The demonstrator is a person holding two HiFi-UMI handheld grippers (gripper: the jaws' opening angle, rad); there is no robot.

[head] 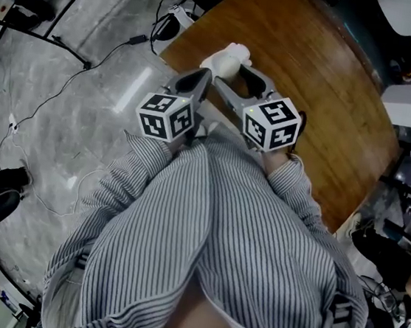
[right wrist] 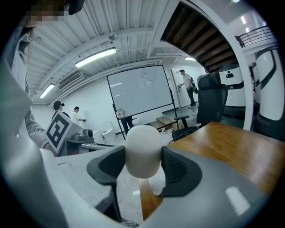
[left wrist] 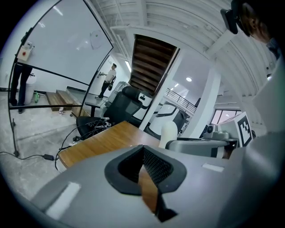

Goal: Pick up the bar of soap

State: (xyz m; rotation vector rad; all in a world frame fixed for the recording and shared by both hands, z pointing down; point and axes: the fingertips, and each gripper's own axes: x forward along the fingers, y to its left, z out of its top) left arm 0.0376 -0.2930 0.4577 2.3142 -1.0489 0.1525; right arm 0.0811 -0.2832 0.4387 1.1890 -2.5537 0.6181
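A person in a striped shirt (head: 205, 226) is holding two handheld grippers close together near the centre of the head view, just above the near edge of a wooden table (head: 320, 77) that is filling the upper right of the frame. The right gripper (right wrist: 141, 171) is pinching the bar of soap (right wrist: 142, 151), a rounded white block, with one dark pad pressing each side; in the head view the soap is showing as a pale lump at the tips of the jaws, upper centre. It is probably being squeezed across its flanks so that it is not slipping, and it appears to be lifted clear of the wood, so the pickup is looking largely done. The left gripper (left wrist: 143, 167) is sitting just beside it with its jaws pressed together on nothing, seemingly idling out of the way. No tray, dish or other container is appearing in any view.
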